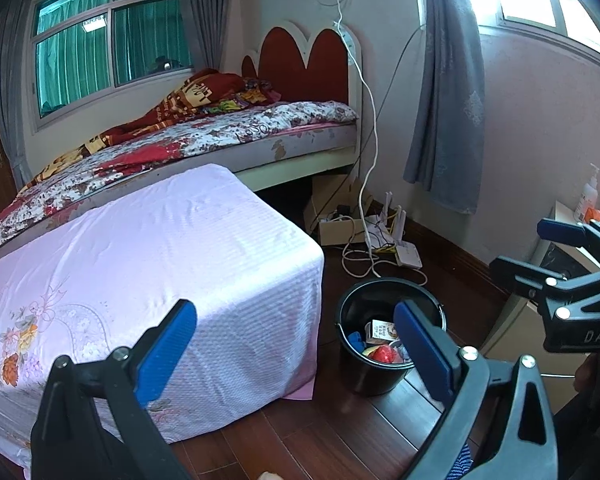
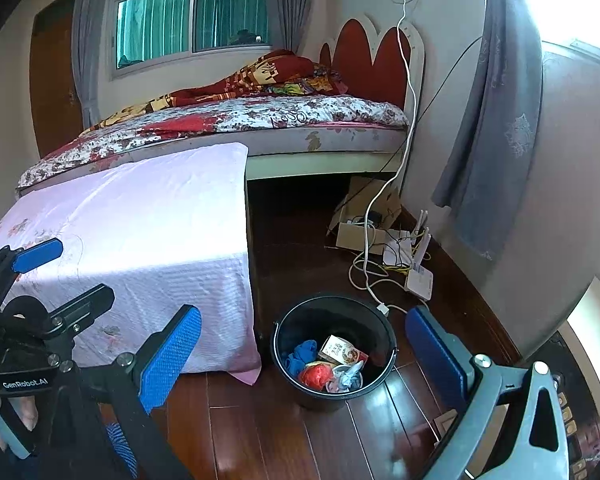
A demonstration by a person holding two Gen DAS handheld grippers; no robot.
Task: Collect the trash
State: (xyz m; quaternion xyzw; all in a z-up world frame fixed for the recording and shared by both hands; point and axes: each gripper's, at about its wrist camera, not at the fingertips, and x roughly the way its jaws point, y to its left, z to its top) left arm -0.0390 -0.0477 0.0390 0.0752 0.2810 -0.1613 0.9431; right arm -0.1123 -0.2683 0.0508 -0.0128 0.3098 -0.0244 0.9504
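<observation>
A bedroom's dark wood floor (image 2: 284, 432), beside a pink-draped table (image 2: 140, 216): the black bucket (image 2: 284, 344) stands just ahead of both grippers, holding a carton (image 2: 338, 350), blue cloth (image 2: 300, 354) and red wrapper (image 2: 316, 376). Left gripper (image 1: 296, 344) and right gripper (image 2: 304, 356) hang spread wide, empty. With no loose trash visible, a careful sweep of the floor seems wise.

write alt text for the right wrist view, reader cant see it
A black bucket holding a blue cloth, red wrapper and small carton stands on dark wood floor beside a pink-covered table, framed by the open, empty right gripper. The left gripper, also open, sits at left; a bed and window lie behind.
</observation>
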